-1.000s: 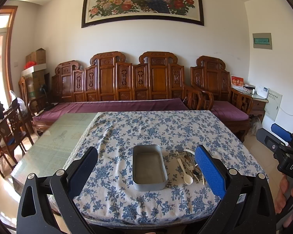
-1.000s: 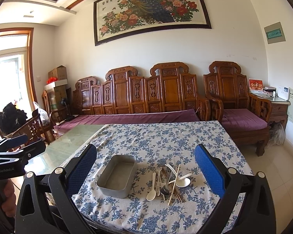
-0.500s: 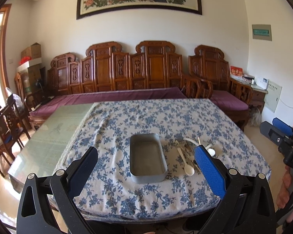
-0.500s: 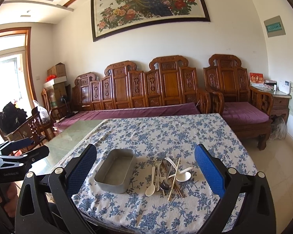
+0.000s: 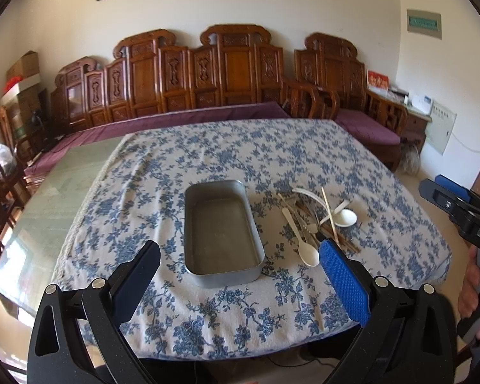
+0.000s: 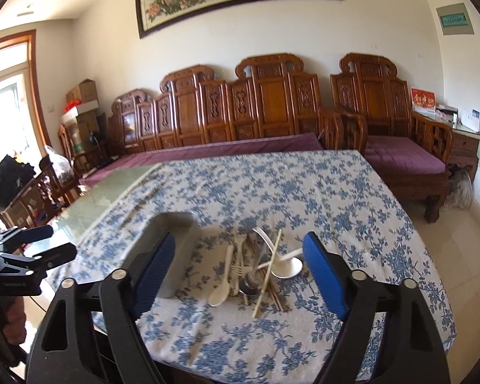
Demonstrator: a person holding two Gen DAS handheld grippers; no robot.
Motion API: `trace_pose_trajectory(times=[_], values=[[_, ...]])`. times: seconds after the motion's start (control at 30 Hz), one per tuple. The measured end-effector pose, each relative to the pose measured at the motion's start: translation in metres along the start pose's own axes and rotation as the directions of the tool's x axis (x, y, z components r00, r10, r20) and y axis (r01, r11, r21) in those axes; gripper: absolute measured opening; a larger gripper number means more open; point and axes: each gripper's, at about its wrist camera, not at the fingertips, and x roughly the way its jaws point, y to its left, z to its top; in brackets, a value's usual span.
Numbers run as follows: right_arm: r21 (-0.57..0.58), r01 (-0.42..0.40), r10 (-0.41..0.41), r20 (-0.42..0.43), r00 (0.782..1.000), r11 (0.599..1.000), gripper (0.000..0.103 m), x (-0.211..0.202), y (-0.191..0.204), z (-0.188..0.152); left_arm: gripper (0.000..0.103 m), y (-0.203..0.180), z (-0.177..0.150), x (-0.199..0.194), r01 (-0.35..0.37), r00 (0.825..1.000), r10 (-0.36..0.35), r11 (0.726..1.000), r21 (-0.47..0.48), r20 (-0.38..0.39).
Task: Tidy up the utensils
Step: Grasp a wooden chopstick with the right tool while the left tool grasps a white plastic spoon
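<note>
A grey metal tray (image 5: 222,230) lies empty on the floral tablecloth (image 5: 208,156). To its right sits a heap of utensils (image 5: 316,220): white plastic spoons, a fork, chopsticks, a metal spoon. My left gripper (image 5: 240,256) hangs open over the table's near edge, in front of the tray. In the right wrist view the utensil heap (image 6: 259,268) lies just beyond my right gripper (image 6: 240,252), whose jaws are closing with nothing between them. The tray (image 6: 179,236) is partly hidden behind its left finger.
The cloth covers the right part of a glass-topped table (image 5: 57,185). A carved wooden bench (image 5: 192,76) with purple cushions runs behind it, and an armchair (image 6: 396,147) stands at the right. Dark chairs (image 6: 38,192) stand at the left. A hand (image 5: 476,284) holds the right gripper's handle.
Both grippers have come down and forward toward the table, so tray and utensils look larger. The right gripper's fingers have drawn closer together.
</note>
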Motion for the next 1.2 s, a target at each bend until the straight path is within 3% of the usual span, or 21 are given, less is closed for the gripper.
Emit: trace_pose_trajectory(times=[0.23, 0.47, 0.77, 0.9, 1.03, 1.2], values=[[-0.010, 0.031, -0.032, -0.094, 0.995, 0.999, 0.071, 0.052, -0.029, -0.009, 0.095, -0.007, 0.007, 0.034, -0.006, 0.999, 0.007, 0.999, 0.038, -0.034], [-0.010, 0.010, -0.011, -0.186, 0.982, 1.000, 0.055, 0.104, -0.046, -0.020, 0.081, -0.019, 0.009, 0.066, 0.036, 0.995, -0.032, 0.998, 0.047, -0.092], [-0.013, -0.072, 0.064, -0.333, 0.941, 0.997, 0.037, 0.187, -0.048, -0.038, 0.065, -0.038, 0.017, 0.101, 0.049, 0.991, -0.043, 0.998, 0.047, -0.123], [0.026, -0.083, 0.086, -0.377, 0.922, 0.996, 0.031, 0.205, -0.051, -0.056, 0.057, -0.044, 0.022, 0.116, 0.041, 0.990, -0.033, 0.997, 0.058, -0.139], [0.014, -0.067, 0.067, -0.392, 0.917, 0.998, 0.029, 0.214, -0.053, -0.063, 0.056, -0.052, 0.023, 0.130, 0.047, 0.987, -0.037, 0.997, 0.062, -0.158], [0.050, -0.074, 0.087, -0.383, 0.920, 0.996, 0.010, 0.212, -0.062, -0.065, 0.056, -0.063, 0.022, 0.146, 0.049, 0.983, -0.036, 0.996, 0.071, -0.178]])
